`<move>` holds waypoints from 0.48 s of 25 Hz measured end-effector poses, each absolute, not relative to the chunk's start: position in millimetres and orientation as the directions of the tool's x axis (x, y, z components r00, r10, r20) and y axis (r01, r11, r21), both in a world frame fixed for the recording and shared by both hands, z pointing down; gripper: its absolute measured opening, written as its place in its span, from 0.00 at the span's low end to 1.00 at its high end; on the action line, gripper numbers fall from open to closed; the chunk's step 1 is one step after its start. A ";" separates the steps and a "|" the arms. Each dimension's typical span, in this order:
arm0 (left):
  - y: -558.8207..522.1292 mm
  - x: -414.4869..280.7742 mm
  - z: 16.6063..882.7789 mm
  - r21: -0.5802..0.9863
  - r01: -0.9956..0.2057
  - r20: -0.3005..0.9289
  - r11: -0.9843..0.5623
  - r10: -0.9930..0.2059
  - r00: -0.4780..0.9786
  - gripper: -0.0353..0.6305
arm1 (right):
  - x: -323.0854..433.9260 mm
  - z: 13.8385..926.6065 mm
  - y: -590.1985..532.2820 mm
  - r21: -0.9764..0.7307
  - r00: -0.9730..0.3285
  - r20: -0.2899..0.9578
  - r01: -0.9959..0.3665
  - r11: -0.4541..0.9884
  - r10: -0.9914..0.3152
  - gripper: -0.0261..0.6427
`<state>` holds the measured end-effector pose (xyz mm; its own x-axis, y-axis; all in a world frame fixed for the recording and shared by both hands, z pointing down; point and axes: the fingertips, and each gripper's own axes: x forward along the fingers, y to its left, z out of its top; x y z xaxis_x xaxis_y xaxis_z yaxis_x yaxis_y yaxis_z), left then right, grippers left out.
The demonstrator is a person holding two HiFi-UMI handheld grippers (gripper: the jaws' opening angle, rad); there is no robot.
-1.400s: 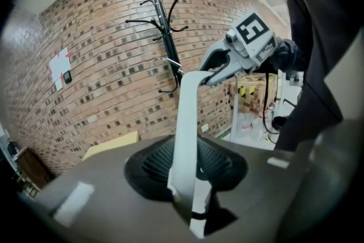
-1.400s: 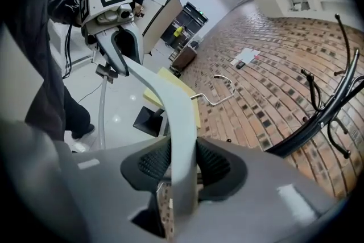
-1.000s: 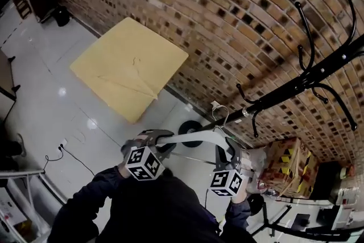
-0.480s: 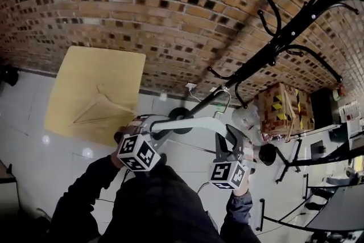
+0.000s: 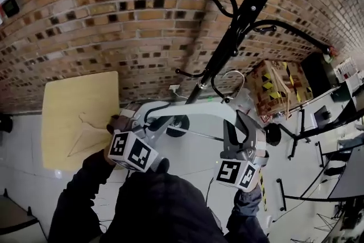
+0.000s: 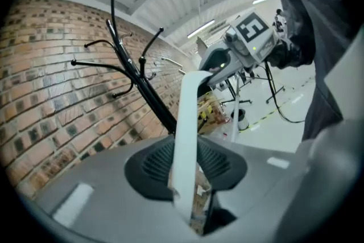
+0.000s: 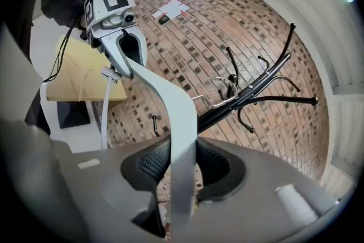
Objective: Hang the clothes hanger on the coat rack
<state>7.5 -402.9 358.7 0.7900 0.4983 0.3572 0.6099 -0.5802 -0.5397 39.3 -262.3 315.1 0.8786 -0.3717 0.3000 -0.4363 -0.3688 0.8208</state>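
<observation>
hanger (image 5: pixel 193 111) lifted nearer coat rack (image 5: pixel 242 14), both arms (image 5: pixel 85 193) raised

The clothes hanger (image 5: pixel 187 112) looked like smooth white plastic with a faint sheen, and its hook (image 5: pixel 233 72) was thin bright wire. The coat rack (image 5: pixel 239 25) was black-painted metal, slightly glossy. The brick wall (image 5: pixel 85 20) was rough and matt, the table (image 5: pixel 68 116) pale matt wood, and the floor (image 5: pixel 193 151) smooth and pale.
</observation>
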 end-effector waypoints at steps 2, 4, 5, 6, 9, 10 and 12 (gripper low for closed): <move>-395.9 22.6 346.6 -0.556 0.608 0.340 -0.566 0.513 0.788 0.24 | 51.0 304.4 -254.0 0.827 0.893 0.278 -0.410 -0.384 -0.355 0.24; -391.5 36.7 336.8 -0.560 0.617 0.329 -0.553 0.535 0.778 0.24 | 61.8 292.1 -249.3 0.833 0.902 0.270 -0.395 -0.387 -0.338 0.25; -390.7 44.7 331.7 -0.566 0.620 0.321 -0.543 0.548 0.772 0.24 | 68.1 284.9 -248.1 0.837 0.906 0.265 -0.386 -0.387 -0.329 0.24; -391.4 53.9 325.9 -0.577 0.620 0.312 -0.532 0.558 0.769 0.24 | 75.8 277.0 -248.2 0.842 0.911 0.258 -0.376 -0.388 -0.323 0.24; -402.0 81.4 315.4 -0.611 0.609 0.299 -0.506 0.565 0.769 0.24 | 101.4 263.6 -257.5 0.845 0.918 0.240 -0.357 -0.398 -0.315 0.24; -406.3 89.1 317.4 -0.613 0.609 0.300 -0.503 0.565 0.769 0.24 | 108.9 265.7 -261.4 0.843 0.919 0.239 -0.357 -0.401 -0.314 0.24; -414.5 101.9 328.2 -0.605 0.619 0.313 -0.501 0.564 0.764 0.24 | 122.5 277.7 -268.4 0.841 0.919 0.240 -0.358 -0.405 -0.314 0.24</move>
<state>101.9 -414.5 328.2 0.7637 0.5645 0.3132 0.6186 -0.5012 -0.6051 122.5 -268.4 277.7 0.9187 -0.3138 0.2399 -0.3580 -0.4049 0.8413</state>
